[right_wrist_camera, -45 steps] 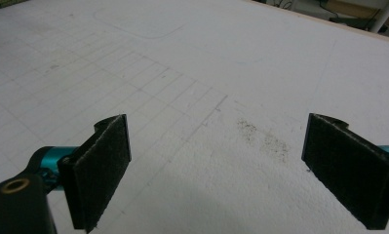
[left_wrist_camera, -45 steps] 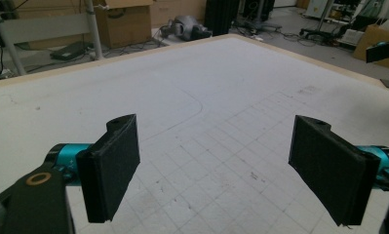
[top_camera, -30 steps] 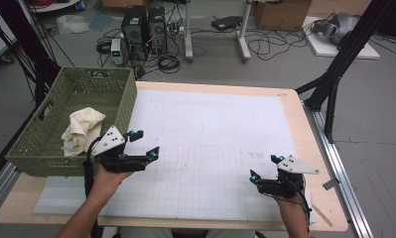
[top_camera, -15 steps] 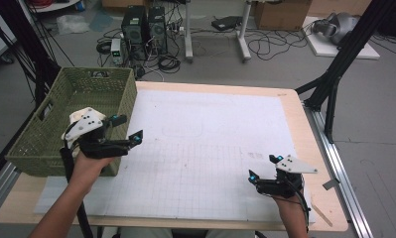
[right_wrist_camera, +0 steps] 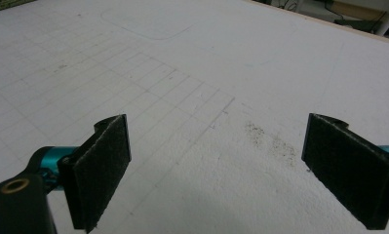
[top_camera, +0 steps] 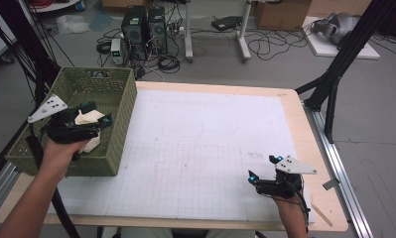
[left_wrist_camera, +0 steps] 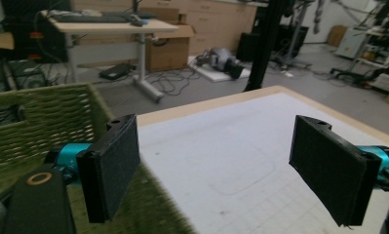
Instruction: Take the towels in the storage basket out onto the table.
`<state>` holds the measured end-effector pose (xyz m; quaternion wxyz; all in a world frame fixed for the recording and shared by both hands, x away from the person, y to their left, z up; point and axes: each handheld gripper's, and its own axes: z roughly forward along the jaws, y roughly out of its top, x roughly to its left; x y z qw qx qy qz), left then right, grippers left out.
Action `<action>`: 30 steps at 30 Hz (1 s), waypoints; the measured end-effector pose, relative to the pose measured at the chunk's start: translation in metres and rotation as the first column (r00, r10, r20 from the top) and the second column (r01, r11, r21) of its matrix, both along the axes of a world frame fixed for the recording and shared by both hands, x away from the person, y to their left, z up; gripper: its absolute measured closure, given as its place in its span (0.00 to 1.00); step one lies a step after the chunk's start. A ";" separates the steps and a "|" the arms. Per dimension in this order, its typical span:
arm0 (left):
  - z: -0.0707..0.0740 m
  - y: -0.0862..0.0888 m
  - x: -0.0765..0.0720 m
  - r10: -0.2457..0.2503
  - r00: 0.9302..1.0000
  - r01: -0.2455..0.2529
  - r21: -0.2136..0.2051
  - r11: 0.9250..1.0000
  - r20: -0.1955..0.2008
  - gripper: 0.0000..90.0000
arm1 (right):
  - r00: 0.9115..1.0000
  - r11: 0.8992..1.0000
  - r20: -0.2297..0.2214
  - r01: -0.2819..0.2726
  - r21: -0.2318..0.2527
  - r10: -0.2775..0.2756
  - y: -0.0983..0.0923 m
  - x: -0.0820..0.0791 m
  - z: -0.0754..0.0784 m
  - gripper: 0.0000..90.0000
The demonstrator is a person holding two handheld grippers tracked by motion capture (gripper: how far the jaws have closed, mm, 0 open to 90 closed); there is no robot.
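A green woven basket (top_camera: 127, 111) stands at the table's left end, and its weave (left_wrist_camera: 41, 122) lies close to the left jaw in the left gripper view. A cream cloth (top_camera: 90, 118) lies crumpled inside it. My left gripper (top_camera: 99, 112) hovers over the basket just above the cloth, partly hiding it. Its jaws are wide apart with nothing between them (left_wrist_camera: 216, 131). My right gripper (top_camera: 262, 167) rests low over the white grid mat (top_camera: 200, 148) near the front right corner. It is open too, with bare mat between its pads (right_wrist_camera: 214, 122).
The mat covers most of the wooden table (top_camera: 304, 134). A faint rounded outline (top_camera: 183, 130) is drawn at the mat's middle. Black frame legs (top_camera: 334, 74) stand off the right edge. Computer towers (top_camera: 143, 25) and cables sit on the floor beyond.
My left gripper has swung left off the mat and now sits over the basket above the cloth. The right gripper has stayed put.
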<state>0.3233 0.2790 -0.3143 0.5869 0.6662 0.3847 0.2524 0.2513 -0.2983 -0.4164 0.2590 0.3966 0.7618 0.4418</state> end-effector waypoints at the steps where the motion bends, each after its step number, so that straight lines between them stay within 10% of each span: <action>1: 0.000 0.006 0.003 0.013 1.000 -0.013 0.003 1.000 -0.009 0.21 | 1.000 1.000 -0.001 0.001 -0.001 -0.001 0.000 0.000 0.000 0.11; 12: -0.014 0.052 0.032 0.168 0.978 -0.157 0.090 0.983 -0.126 0.25 | 1.000 1.000 -0.014 -0.005 -0.011 0.005 0.003 0.002 -0.002 0.11; 25: -0.049 0.071 0.069 0.315 0.894 -0.238 0.259 0.936 -0.317 0.24 | 1.000 1.000 -0.018 -0.003 -0.025 0.003 0.002 0.002 -0.004 0.11; 30: -0.060 0.070 0.079 0.372 0.843 -0.245 0.338 0.909 -0.388 0.24 | 1.000 1.000 -0.019 0.000 -0.028 0.000 0.001 0.002 -0.004 0.11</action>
